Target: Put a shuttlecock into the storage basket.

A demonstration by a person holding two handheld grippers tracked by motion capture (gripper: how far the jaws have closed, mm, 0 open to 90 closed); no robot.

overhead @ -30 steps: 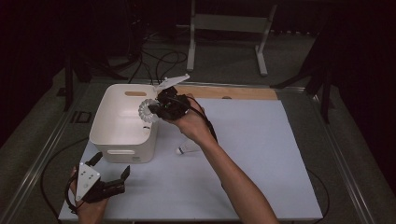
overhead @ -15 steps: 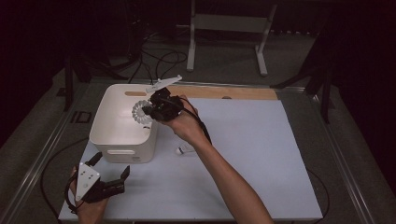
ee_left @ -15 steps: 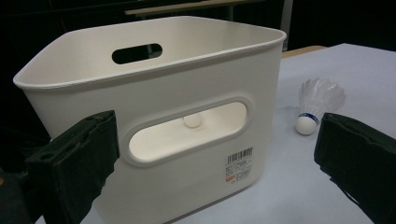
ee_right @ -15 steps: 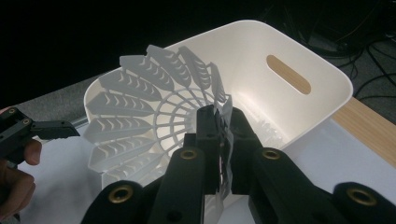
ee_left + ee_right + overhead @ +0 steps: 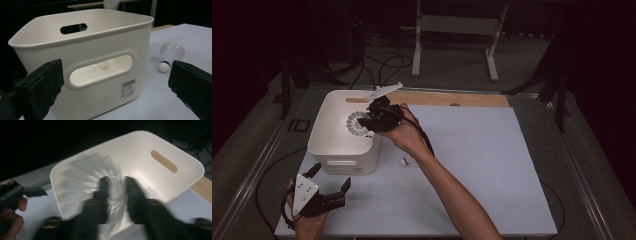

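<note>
The right tool (image 5: 371, 120), jaws just opening around a shuttlecock (image 5: 357, 122), hangs over the bin (image 5: 337, 155) (second shuttlecock (image 5: 404, 161) beside it).

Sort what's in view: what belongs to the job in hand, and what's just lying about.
In the job: right gripper, jaws just opening over the white bin, a shuttlecock between them; second shuttlecock on the table beside the bin.
Lying about: left gripper, open and idle; wooden strip; metal stand; floor cables.
</note>
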